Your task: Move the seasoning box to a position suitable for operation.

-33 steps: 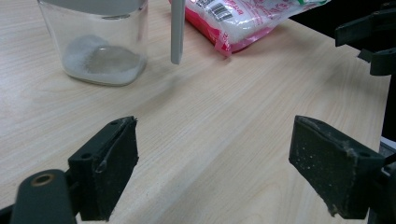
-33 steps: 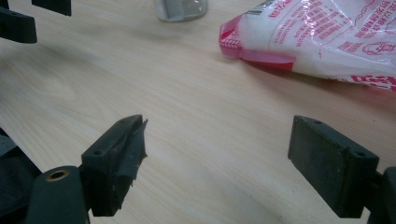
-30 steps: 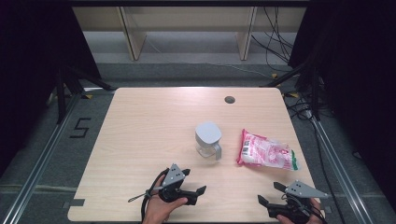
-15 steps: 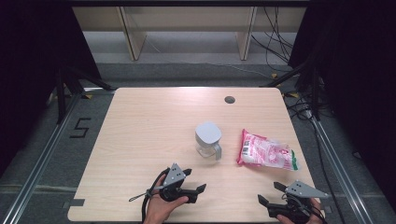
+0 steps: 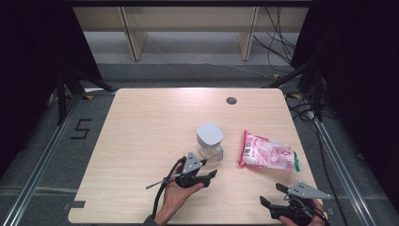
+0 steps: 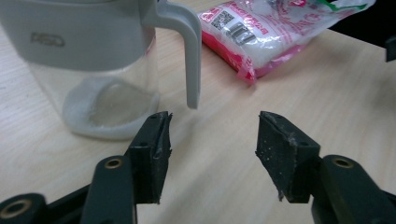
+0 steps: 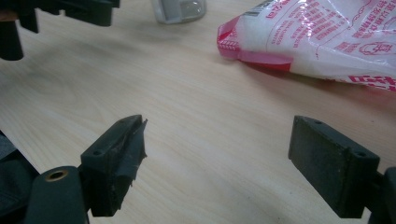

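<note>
The left gripper [image 6: 212,140] has just been closing its jaws, but they are apart with nothing between them, just in front of the handle [image 6: 187,56] of the jug [image 5: 210,141]. The right gripper [image 7: 217,163] is released too, over the table [image 5: 141,127], near the bag [image 5: 268,153], which lies right of the jug.

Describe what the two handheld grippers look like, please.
Both are black. The left gripper and right gripper each carry a grey three-cornered plate on top and end in two blocky black jaws with scuffed, dusty pads. A black cable trails from the left one.
</note>
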Action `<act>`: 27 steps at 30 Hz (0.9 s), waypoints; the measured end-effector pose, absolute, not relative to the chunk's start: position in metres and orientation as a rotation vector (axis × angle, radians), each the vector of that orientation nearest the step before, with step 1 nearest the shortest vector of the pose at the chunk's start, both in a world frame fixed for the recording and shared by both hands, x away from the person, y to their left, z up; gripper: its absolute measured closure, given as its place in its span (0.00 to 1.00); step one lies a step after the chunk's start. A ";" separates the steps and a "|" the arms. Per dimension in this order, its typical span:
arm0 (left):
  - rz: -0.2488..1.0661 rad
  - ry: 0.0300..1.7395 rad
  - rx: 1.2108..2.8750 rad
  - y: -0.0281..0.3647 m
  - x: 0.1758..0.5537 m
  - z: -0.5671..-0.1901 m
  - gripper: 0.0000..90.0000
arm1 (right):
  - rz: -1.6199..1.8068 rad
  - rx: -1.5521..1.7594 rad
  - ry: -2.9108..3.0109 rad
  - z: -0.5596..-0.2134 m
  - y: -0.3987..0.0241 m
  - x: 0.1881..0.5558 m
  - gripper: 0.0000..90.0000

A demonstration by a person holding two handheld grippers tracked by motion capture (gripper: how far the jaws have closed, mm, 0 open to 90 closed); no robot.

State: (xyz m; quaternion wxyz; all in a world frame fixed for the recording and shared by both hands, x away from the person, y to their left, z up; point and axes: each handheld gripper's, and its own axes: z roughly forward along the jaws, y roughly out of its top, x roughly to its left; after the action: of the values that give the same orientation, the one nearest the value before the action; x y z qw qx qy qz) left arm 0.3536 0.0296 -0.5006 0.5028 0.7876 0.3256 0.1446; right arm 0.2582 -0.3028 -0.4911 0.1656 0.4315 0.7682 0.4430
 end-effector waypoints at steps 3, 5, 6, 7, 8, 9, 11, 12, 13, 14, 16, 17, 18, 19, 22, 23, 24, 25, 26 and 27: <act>0.371 0.786 1.913 0.021 0.362 -0.499 0.53 | 1.260 1.221 2.190 -0.490 -0.303 0.257 0.21; 0.392 0.786 1.918 0.015 0.367 -0.499 0.56 | 1.277 1.269 2.189 -0.490 -0.301 0.255 0.21; 0.394 0.784 1.927 0.010 0.371 -0.501 0.57 | 1.279 1.268 2.191 -0.490 -0.301 0.255 0.21; 0.390 0.800 1.931 0.006 0.373 -0.502 0.58 | 1.263 1.222 2.193 -0.490 -0.303 0.257 0.21; 0.390 0.800 1.931 0.006 0.373 -0.502 0.58 | 1.255 1.219 2.199 -0.490 -0.303 0.257 0.21; 0.382 0.794 1.934 0.003 0.375 -0.504 0.58 | 1.255 1.219 2.199 -0.490 -0.303 0.257 0.21; 0.381 0.790 1.930 -0.003 0.379 -0.504 0.61 | 1.264 1.229 2.210 -0.490 -0.301 0.257 0.22; 0.383 0.797 1.915 -0.007 0.381 -0.504 0.61 | 1.264 1.229 2.210 -0.490 -0.301 0.257 0.22; 0.376 0.797 1.914 -0.009 0.383 -0.504 0.63 | 1.260 1.230 2.210 -0.491 -0.302 0.257 0.22; 0.376 0.793 1.915 -0.013 0.385 -0.504 0.65 | 1.263 1.228 2.210 -0.491 -0.302 0.257 0.22; 0.379 0.814 1.929 -0.017 0.388 -0.504 0.69 | 1.250 1.212 2.203 -0.491 -0.303 0.258 0.22; 0.374 0.825 1.922 -0.017 0.391 -0.504 0.69 | 1.250 1.212 2.203 -0.491 -0.303 0.258 0.22; 0.376 0.847 1.903 -0.017 0.392 -0.503 0.74 | 1.251 1.215 2.202 -0.491 -0.303 0.258 0.22; 0.398 0.845 1.911 -0.017 0.393 -0.502 0.78 | 1.253 1.221 2.206 -0.491 -0.302 0.258 0.23; 0.405 0.827 1.910 -0.015 0.396 -0.502 0.86 | 1.254 1.239 2.221 -0.492 -0.302 0.258 0.23; 0.382 0.855 1.889 -0.015 0.395 -0.502 0.87 | 1.255 1.244 2.220 -0.492 -0.302 0.258 0.23; 0.389 0.839 1.906 -0.012 0.395 -0.501 0.87 | 1.258 1.249 2.212 -0.491 -0.302 0.257 0.23; 0.392 0.835 1.904 -0.009 0.394 -0.502 0.87 | 1.267 1.273 2.210 -0.491 -0.301 0.255 0.23; 0.390 0.839 1.907 -0.007 0.394 -0.501 0.86 | 1.277 1.271 2.200 -0.491 -0.301 0.256 0.23; 0.396 0.836 1.909 -0.003 0.393 -0.502 0.86 | 1.258 1.245 2.207 -0.491 -0.302 0.257 0.23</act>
State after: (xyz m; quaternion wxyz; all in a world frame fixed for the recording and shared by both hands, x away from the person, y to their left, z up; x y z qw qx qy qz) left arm 0.3929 -0.0032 -0.5015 0.4883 0.7853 0.3441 0.1628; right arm 0.2570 -0.3023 -0.4912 0.1556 0.4346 0.7706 0.4393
